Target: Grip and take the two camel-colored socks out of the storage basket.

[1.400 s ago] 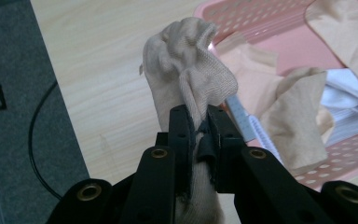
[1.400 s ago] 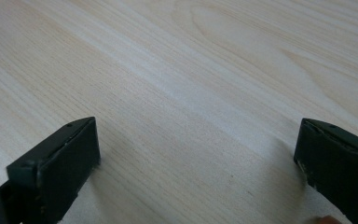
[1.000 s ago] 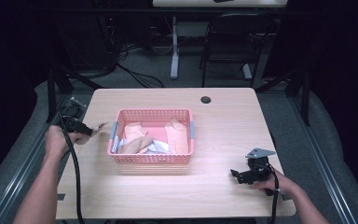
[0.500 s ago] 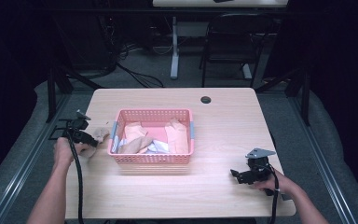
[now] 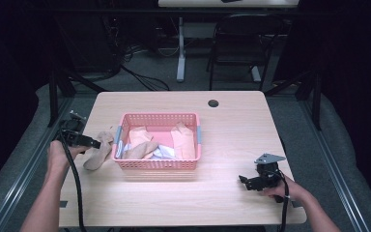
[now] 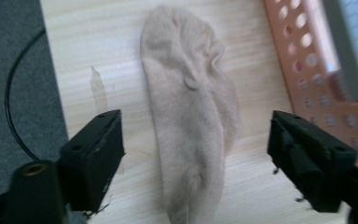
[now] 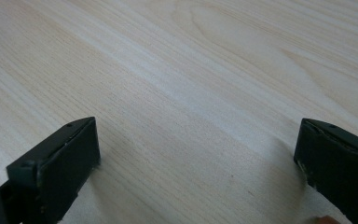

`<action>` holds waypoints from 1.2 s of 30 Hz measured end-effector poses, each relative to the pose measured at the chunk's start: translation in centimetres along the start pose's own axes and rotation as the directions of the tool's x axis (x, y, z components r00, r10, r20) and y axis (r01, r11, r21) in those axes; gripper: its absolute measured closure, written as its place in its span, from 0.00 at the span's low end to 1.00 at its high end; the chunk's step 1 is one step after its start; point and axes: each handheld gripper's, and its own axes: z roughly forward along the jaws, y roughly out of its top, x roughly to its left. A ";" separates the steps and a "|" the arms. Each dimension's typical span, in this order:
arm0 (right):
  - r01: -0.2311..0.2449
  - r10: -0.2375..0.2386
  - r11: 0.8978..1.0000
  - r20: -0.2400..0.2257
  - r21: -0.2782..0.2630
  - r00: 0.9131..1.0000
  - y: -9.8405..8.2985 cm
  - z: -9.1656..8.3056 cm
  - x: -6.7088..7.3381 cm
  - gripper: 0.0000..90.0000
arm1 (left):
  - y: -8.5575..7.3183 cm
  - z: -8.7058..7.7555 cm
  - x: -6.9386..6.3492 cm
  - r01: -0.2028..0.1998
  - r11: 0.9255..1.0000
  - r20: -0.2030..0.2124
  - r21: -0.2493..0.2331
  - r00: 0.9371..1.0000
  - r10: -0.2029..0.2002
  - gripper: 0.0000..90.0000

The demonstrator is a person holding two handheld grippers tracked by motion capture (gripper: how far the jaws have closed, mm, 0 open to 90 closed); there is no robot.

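Left gripper hangs over the sock, fingers apart astride it, its length running between them; right gripper idle, fingers apart

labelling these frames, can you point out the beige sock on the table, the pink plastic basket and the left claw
beige fabric sock (image 6: 193,121): left gripper view, middle of its body
pink perforated plastic basket (image 5: 158,164): high view, near wall
left claw (image 5: 96,144): high view, midway between its black fingertips, above the sock

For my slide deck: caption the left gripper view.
Open left gripper poised over a beige sock lying on the table beside the pink basket.
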 end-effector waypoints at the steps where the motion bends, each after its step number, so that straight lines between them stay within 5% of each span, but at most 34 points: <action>1: 0.000 0.000 1.000 0.000 0.000 1.000 0.0 0.0 0.0 0.00 | 0.1 -0.5 -0.1 -0.006 1.000 -0.006 -0.017 1.000 0.006 0.16; 9: 0.000 0.000 1.000 0.001 0.000 1.000 0.0 0.0 0.0 0.00 | 1.2 -3.2 -2.1 -0.056 0.996 0.013 -0.073 0.998 0.057 0.02; 15: 0.000 0.000 1.000 0.000 0.000 1.000 0.0 0.0 0.0 0.00 | 2.5 -4.3 -5.0 -0.141 0.985 0.002 -0.104 0.990 0.142 0.00; 19: 0.001 -0.001 1.000 -0.001 0.000 1.000 0.0 0.0 0.0 0.00 | 3.1 -4.2 -6.8 -0.191 0.976 0.017 -0.101 0.981 0.193 0.00; 36: 0.002 -0.002 1.000 -0.003 0.000 1.000 0.0 0.0 0.0 0.00 | 4.6 -1.6 -12.2 -0.293 0.946 0.040 -0.141 0.953 0.301 0.00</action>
